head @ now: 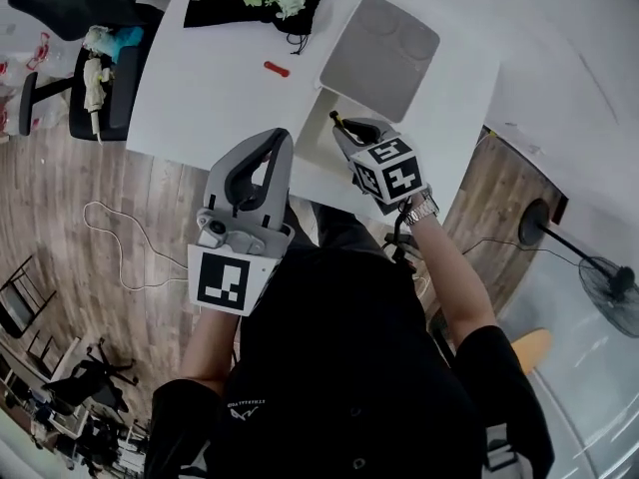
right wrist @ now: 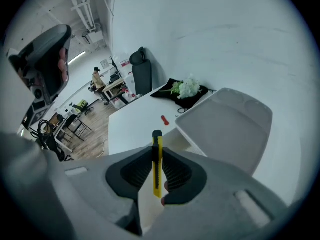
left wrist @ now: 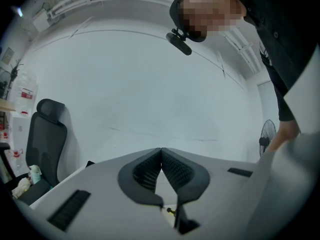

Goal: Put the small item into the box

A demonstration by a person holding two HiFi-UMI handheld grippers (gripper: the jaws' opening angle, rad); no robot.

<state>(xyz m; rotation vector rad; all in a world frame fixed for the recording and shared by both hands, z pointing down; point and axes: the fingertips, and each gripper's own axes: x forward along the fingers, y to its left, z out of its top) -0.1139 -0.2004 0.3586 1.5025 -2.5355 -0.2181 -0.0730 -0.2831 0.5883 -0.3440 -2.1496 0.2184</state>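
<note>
one hand-held gripper (right wrist: pixel 157 152) tight on cutter (right wrist: pixel 157 168)

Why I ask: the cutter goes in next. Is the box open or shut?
Open: its lid is swung back, leaving the box interior exposed.

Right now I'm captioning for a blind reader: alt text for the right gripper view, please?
The right claw is shut on a yellow utility knife, held over a white table. Beyond lie a small red item, a grey box lid and white flowers.
</note>
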